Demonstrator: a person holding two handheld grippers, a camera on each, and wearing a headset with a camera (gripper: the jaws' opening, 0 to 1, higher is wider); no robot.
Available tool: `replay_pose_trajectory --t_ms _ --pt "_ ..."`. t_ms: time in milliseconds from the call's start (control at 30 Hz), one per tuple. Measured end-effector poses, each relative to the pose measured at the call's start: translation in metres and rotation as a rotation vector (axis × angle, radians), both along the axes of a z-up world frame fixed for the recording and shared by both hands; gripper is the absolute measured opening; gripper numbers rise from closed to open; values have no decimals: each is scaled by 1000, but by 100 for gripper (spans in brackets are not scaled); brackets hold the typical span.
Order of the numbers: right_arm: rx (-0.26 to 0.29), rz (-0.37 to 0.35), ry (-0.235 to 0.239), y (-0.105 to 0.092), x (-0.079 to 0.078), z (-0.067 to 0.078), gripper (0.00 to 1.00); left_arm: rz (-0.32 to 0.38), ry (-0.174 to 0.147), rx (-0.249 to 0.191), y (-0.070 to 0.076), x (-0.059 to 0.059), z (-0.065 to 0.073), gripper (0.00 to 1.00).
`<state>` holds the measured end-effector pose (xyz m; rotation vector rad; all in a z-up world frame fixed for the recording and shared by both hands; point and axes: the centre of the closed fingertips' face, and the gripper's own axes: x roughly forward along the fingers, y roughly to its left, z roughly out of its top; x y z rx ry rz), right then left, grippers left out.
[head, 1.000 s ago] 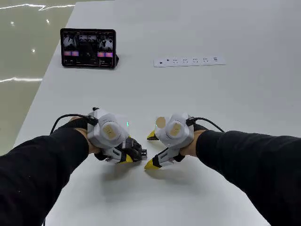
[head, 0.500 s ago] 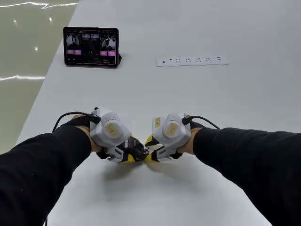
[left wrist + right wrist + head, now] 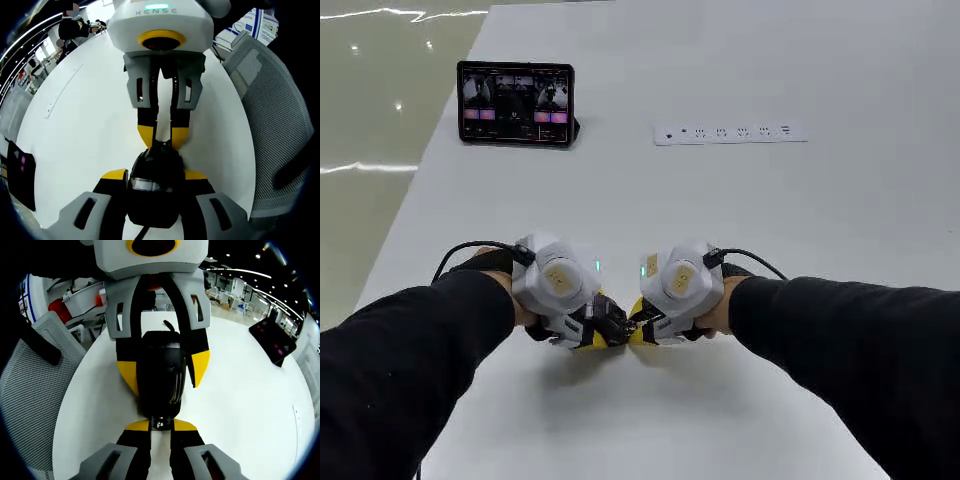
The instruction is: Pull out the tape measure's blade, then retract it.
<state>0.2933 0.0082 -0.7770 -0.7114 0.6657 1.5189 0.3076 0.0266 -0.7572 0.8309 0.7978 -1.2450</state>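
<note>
Bench is one long white matte top running away from me. Along its left edge I see a glossy pale green floor catching streaks of ceiling light. Far up on the left of the bench a tablet stands propped with its screen lit. To its right, well apart, a white power strip lies flat. In the left gripper view a grey mesh chair sits just off the bench edge, and past the far end people stand in a wide room, too small for me to tell more. The right gripper view gives me rows of ceiling lights over a big open hall.

Close to me the two grippers meet nose to nose, low over the bench. The left gripper has its fingers closed round the black tape measure, the case clamped between the yellow tips. The right gripper has its fingers drawn almost together, pinching the small metal blade tip, which sits right against the mouth of the case. The tape measure is thus between the two grippers, near the front edge of the bench. I cannot tell whether the case touches the surface.
</note>
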Motion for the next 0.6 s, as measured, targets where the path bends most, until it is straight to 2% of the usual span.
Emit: replay_pose_trajectory --t_ms 167,333,600 --pt "-3 -8 -6 -1 0 0 10 -3 3 4 1 0 0 36" --pt "10 -25 14 -2 -1 0 10 -4 -2 10 1 -1 0 36" --pt "-8 -16 10 -7 -2 -2 10 -12 0 9 1 -1 0 36"
